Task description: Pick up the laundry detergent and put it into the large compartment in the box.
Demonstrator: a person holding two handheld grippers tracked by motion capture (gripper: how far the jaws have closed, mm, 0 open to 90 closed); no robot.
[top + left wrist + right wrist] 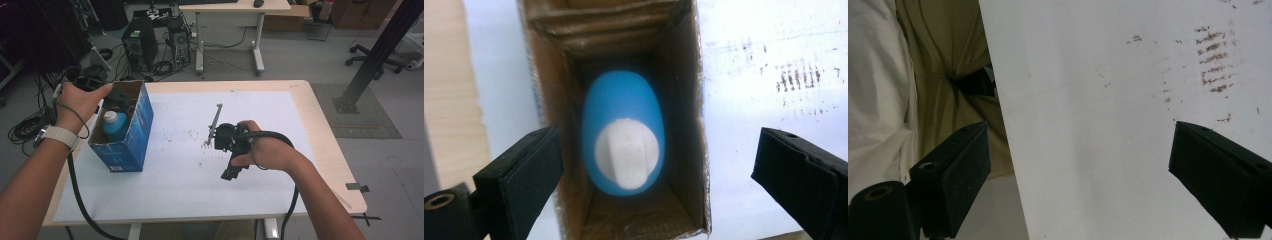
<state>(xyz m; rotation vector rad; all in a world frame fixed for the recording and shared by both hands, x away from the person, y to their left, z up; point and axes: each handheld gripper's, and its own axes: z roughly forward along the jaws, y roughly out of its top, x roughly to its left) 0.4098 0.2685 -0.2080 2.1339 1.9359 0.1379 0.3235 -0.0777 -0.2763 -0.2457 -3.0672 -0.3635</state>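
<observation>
- Jaws of my left gripper [656, 170] stand spread wide, nothing between them; in the left gripper view they straddle the open top of the blue carton [684, 100] without touching it.
- From the high view I see that carton [142, 117] standing upright at about 9 o'clock on the bench [320, 115], on the white sheet [175, 185].
- Inside the carton sits a blue bottle [621, 107] with a white cap [626, 155], upright, directly under my left gripper [117, 96].
- My right gripper [1075, 175] is released too, jaws wide apart and empty over the smudged sheet [1098, 125] near its edge.
- In the high view the right gripper [231, 172] sits near the bench centre.
- A thin metal rod [215, 122] lies at 12 o'clock from it.
</observation>
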